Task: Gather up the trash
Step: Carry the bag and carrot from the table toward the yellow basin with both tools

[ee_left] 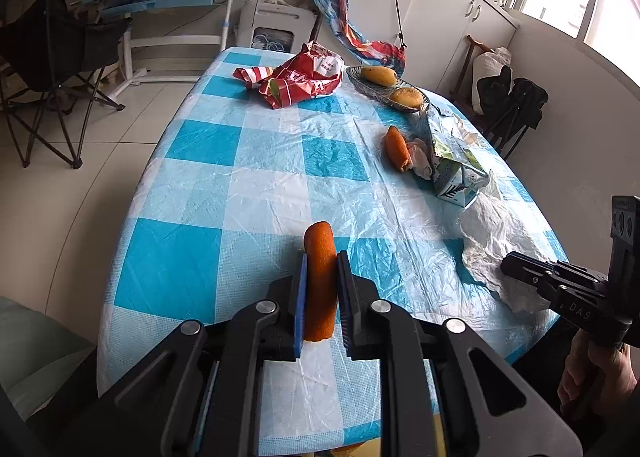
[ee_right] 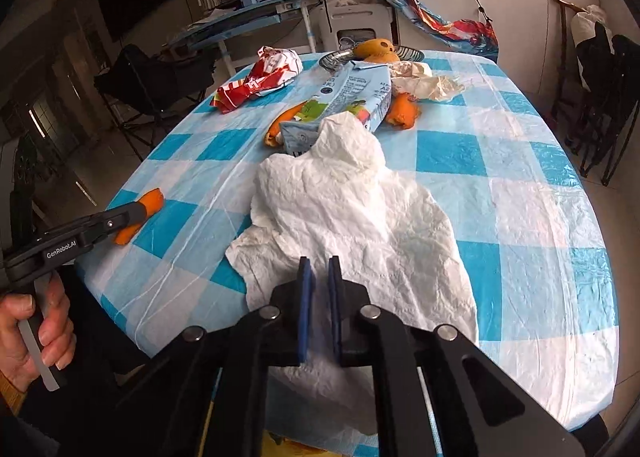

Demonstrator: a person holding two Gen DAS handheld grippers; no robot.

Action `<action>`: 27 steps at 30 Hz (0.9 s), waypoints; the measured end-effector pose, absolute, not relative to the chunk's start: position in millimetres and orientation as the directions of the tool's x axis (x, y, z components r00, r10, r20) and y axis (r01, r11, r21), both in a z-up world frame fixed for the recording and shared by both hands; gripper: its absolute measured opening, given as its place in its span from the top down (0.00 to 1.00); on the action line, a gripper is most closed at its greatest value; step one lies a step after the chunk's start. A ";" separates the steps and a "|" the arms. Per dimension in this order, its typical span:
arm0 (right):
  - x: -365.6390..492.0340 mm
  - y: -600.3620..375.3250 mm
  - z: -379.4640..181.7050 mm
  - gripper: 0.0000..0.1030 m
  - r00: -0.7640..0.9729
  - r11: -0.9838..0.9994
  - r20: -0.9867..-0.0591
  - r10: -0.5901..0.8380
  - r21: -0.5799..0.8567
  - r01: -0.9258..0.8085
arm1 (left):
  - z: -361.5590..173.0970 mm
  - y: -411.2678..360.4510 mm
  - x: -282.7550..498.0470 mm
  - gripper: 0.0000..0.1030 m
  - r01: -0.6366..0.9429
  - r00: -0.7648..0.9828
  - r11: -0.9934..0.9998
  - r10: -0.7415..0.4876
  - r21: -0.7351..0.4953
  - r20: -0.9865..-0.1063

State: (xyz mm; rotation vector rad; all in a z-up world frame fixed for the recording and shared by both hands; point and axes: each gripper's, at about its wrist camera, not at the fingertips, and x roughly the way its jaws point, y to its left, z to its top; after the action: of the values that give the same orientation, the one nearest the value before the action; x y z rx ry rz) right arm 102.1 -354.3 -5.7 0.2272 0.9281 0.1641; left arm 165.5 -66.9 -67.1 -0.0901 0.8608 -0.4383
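— How are the hands posed?
— Both angled down at the bench (ee_left: 248,161). Left gripper (ee_left: 322,261) jaws clamp one orange peel (ee_left: 320,257), lower centre; right gripper (ee_right: 318,267) jaws nearly together over the white tissue (ee_right: 352,225).
— Counts?
— Three peels, one carton (ee_right: 344,97), one red wrapper (ee_left: 304,77).

Table (ee_left: 168,249) under blue-white checked plastic cloth; far edge: red wrapper (ee_left: 296,77), fruit dish (ee_left: 416,107); right edge: milk carton (ee_left: 452,169), orange peel (ee_left: 397,148), white tissue (ee_right: 352,225).
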 end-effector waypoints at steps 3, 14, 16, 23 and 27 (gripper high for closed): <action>98.1 -359.6 -7.0 0.95 0.581 0.930 -0.752 0.311 0.366 -0.024 | -67.2 -64.5 161.5 0.86 0.334 0.564 0.904 -0.418 -0.266 -0.712; 52.5 -327.2 6.6 0.95 0.570 0.821 -0.640 0.515 0.559 -0.115 | -62.6 -59.7 141.3 0.86 0.341 0.565 0.895 -0.440 -0.288 -0.698; 44.4 -320.5 7.7 0.95 0.557 0.805 -0.628 0.543 0.578 -0.132 | -61.3 -57.5 137.8 0.86 0.340 0.567 0.893 -0.444 -0.294 -0.694; 19.3 -285.9 -4.4 0.95 0.404 0.746 -0.644 0.649 0.642 -0.175 | -56.2 -47.2 129.6 0.86 0.323 0.576 0.892 -0.450 -0.316 -0.683; 10.7 -260.4 -21.0 0.95 0.263 0.755 -0.709 0.654 0.631 -0.177 | -52.3 -44.8 123.7 0.86 0.325 0.584 0.891 -0.452 -0.316 -0.674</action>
State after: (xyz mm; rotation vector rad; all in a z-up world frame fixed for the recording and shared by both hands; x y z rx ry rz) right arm 10.7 -260.4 -21.0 0.4785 1.1799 0.5916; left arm 123.7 -44.8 -52.3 -0.1649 0.8320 -0.4562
